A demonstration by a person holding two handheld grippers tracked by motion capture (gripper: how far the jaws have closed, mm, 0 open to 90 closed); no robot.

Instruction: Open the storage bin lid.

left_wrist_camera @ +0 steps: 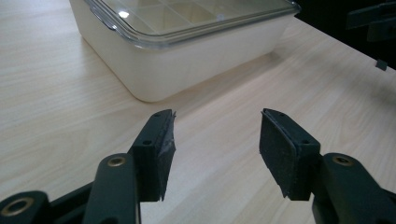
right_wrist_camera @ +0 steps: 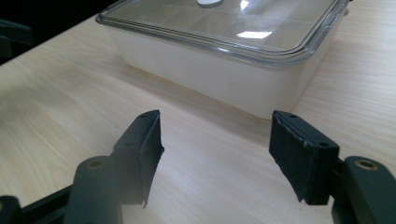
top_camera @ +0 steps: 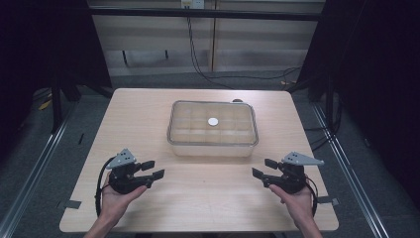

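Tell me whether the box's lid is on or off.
On. The clear lid sits flat over the box, its rim around the box's top edge in both gripper views.

Lidded compartment box on the table

The rectangular translucent white plastic box (top_camera: 213, 130) sits upright at the middle of the light wooden table (top_camera: 148, 114), its clear lid shut over a grid of compartments; a small white round disc (top_camera: 213, 121) lies on the lid's middle.

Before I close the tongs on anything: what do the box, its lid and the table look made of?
Box: apparently milky, translucent plastic with smooth matte walls. Lid: seemingly clear, glossy hard plastic; it throws bright glints and the compartment grid shows through. Table: pale wood-grain surface, probably laminate, with a low sheen. Both the left tongs and the right tongs stand open, clear of the box.
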